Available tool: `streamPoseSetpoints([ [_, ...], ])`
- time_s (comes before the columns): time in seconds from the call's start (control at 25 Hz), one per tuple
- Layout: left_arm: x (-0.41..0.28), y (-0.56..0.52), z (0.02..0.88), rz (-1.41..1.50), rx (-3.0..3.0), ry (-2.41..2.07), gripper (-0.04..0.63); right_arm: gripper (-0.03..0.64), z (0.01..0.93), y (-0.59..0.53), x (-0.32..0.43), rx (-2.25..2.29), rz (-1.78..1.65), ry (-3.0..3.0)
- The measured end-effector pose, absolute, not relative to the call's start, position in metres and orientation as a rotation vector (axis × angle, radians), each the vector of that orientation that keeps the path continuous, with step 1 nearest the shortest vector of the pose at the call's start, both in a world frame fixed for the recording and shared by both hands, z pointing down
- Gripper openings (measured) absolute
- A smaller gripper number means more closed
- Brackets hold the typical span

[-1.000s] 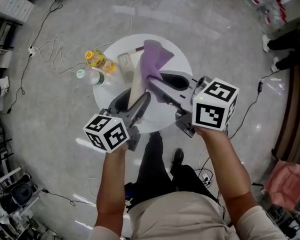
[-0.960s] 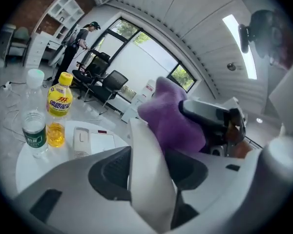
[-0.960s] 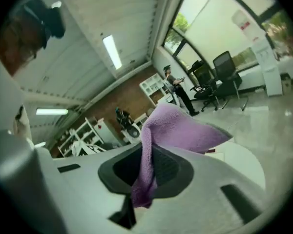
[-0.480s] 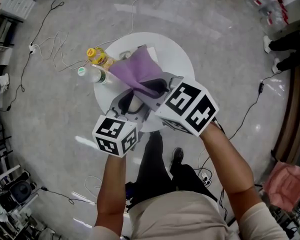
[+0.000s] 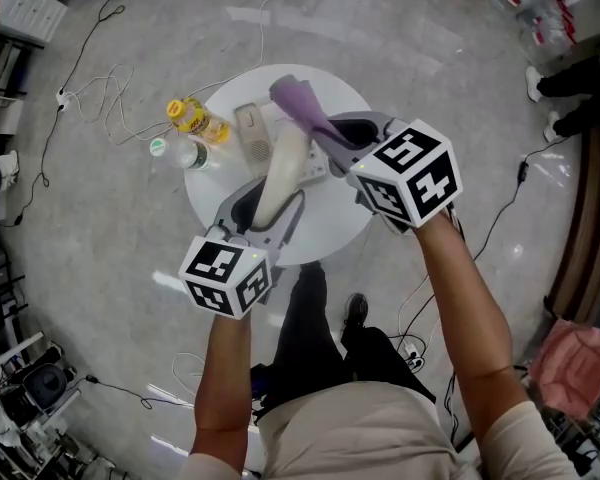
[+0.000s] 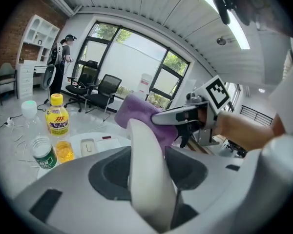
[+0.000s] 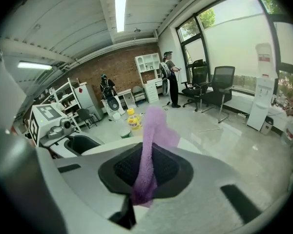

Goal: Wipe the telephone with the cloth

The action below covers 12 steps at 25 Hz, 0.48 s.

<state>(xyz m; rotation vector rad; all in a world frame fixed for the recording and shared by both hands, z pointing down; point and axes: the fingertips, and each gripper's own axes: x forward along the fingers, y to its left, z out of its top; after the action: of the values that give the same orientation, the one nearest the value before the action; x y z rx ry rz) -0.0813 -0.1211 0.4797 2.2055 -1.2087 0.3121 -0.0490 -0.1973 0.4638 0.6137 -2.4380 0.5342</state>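
Overhead only, the whole layout: round white table, telephone base lying flat on it, yellow drink bottle and green-labelled bottle at its left edge. Held above that table and off the base, the cream telephone handset, clamped near its lower end by the left gripper.

Confirmed close up in the left gripper view: both jaws pressed against the handset's sides. Plain there too, and less so from above: purple cloth bunched against the handset's far end, with the right gripper reaching in from the right.

Shown only by the right gripper view: jaws pinched tight on a thin fold of cloth, the rest standing up as a strip and blocking much of the table behind. Off at its left edge, the left gripper's marker cube. Further back in both gripper views: office chairs, tall windows, shelving, people standing.

Long axis of the handset running away from the person, leaning slightly rightward in the head view, in line with the left gripper's jaws, far end toward the cloth.
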Motion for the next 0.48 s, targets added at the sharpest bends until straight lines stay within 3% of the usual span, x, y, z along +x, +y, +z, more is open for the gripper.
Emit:
streamPoseSetpoints([
  [0.48,-0.137,-0.162,0.512,0.274,2.037,-1.596,0.208,0.032,0.464,-0.212,-0.006,0.813,0.579,-2.435],
])
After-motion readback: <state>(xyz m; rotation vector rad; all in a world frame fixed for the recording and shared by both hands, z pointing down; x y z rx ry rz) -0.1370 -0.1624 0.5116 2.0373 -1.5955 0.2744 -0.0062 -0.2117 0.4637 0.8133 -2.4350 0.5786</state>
